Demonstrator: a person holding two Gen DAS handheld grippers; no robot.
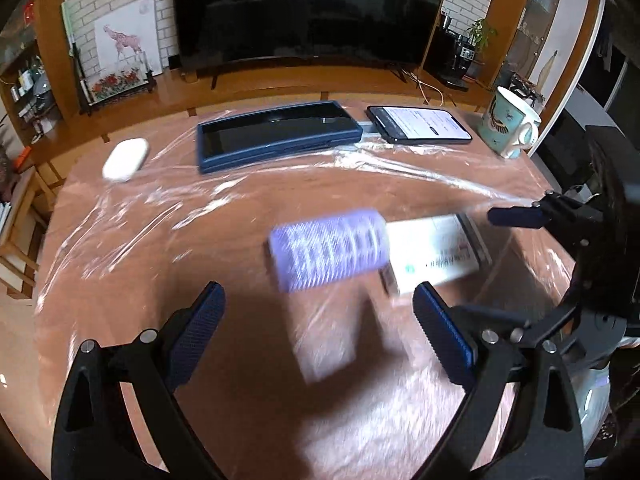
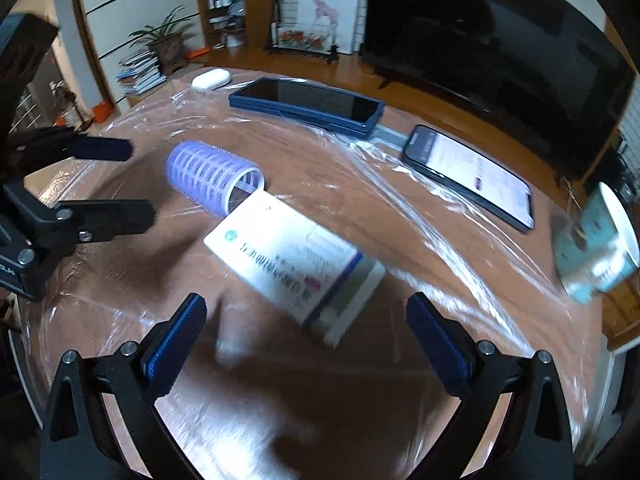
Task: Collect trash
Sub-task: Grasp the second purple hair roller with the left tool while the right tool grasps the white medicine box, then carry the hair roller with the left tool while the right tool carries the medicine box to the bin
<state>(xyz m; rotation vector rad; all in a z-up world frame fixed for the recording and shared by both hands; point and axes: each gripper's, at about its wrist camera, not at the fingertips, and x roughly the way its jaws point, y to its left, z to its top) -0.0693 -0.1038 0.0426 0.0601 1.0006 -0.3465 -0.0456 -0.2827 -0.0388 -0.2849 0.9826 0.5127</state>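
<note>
Both tongs gape wide, holding nothing. Ahead of the left tongs [image 1: 318, 316] lies a ridged lilac hair roller [image 1: 328, 254] — a hollow cylinder — touching a flat white cardboard box [image 2: 294, 270] just ahead of the right tongs [image 2: 306, 320], on the film-wrapped counter [image 2: 360, 184].

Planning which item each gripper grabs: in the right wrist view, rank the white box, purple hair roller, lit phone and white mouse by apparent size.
1. white box
2. lit phone, foreshortened, so its place is unsure
3. purple hair roller
4. white mouse, farthest away, so nearness may exaggerate its smallness
</note>
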